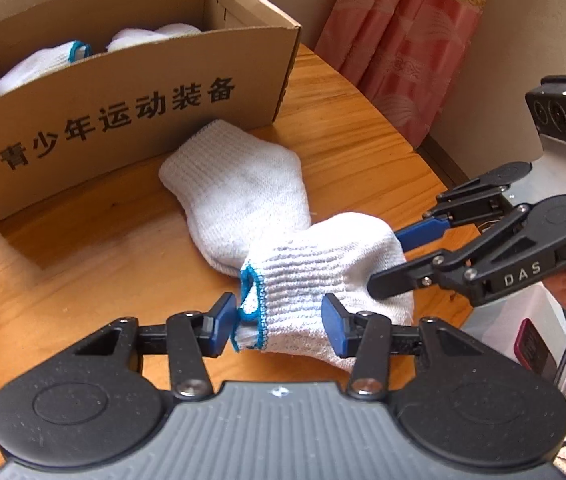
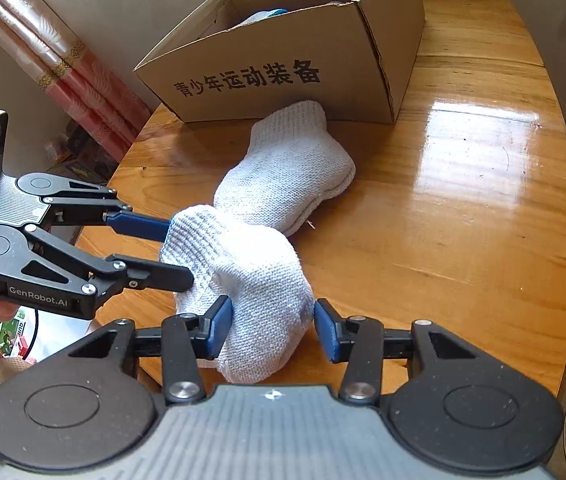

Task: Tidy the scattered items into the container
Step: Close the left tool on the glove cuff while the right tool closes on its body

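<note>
On a round, glossy wooden table [image 1: 83, 248], an open brown cardboard box [image 1: 131, 120] printed with black Chinese characters stands at the left rear, with white knitted gloves [image 1: 31, 66] inside. Just before it lies a white knitted cotton glove [image 1: 239, 188], its blue-trimmed cuff end bunched near the cameras. The left gripper [image 1: 279, 316] pinches that cuff between blue pads. At the right, the right gripper [image 2: 273, 326] clamps the same glove's other side. A pink curtain [image 1: 403, 40] hangs behind.

Glove [image 1: 243, 184] on table [image 1: 83, 248] before box [image 1: 131, 108]
</note>
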`<state>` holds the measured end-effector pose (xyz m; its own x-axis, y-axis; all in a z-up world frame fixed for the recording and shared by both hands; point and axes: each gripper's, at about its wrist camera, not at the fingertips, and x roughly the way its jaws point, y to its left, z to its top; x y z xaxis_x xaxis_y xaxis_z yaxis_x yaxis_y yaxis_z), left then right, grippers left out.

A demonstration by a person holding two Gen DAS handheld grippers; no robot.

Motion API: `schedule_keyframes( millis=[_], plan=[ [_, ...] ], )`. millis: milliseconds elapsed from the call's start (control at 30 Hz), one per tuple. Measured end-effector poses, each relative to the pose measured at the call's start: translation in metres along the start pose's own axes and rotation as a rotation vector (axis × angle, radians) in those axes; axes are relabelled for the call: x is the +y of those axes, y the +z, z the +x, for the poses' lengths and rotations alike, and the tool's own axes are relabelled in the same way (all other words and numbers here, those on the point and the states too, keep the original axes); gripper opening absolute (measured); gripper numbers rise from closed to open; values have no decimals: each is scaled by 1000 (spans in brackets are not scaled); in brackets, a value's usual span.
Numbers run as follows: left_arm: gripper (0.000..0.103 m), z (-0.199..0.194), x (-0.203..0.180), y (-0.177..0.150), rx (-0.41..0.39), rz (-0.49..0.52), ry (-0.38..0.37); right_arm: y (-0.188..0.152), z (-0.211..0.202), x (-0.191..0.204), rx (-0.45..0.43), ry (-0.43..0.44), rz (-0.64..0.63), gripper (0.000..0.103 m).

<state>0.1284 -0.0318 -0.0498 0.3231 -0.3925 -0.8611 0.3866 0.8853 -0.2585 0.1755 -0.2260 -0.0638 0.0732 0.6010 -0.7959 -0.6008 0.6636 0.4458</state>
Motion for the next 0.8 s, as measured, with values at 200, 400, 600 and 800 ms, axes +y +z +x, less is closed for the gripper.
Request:
schedule_keyframes(
  millis=[200, 400, 600, 800],
  plan=[
    [44, 0, 3, -2, -9, -18, -14, -7, 1, -4, 20, 20, 6, 54],
    [44, 8, 0, 5, 6, -4, -25, -11, -1, -2, 32, 22, 1, 54],
    [44, 8, -3, 2, 25, -2, -46, -12, -2, -3, 18, 10, 19, 54],
    [44, 1, 1, 0, 21, -6, -36, -9, -4, -7, 18, -2, 40, 56]
  ],
)
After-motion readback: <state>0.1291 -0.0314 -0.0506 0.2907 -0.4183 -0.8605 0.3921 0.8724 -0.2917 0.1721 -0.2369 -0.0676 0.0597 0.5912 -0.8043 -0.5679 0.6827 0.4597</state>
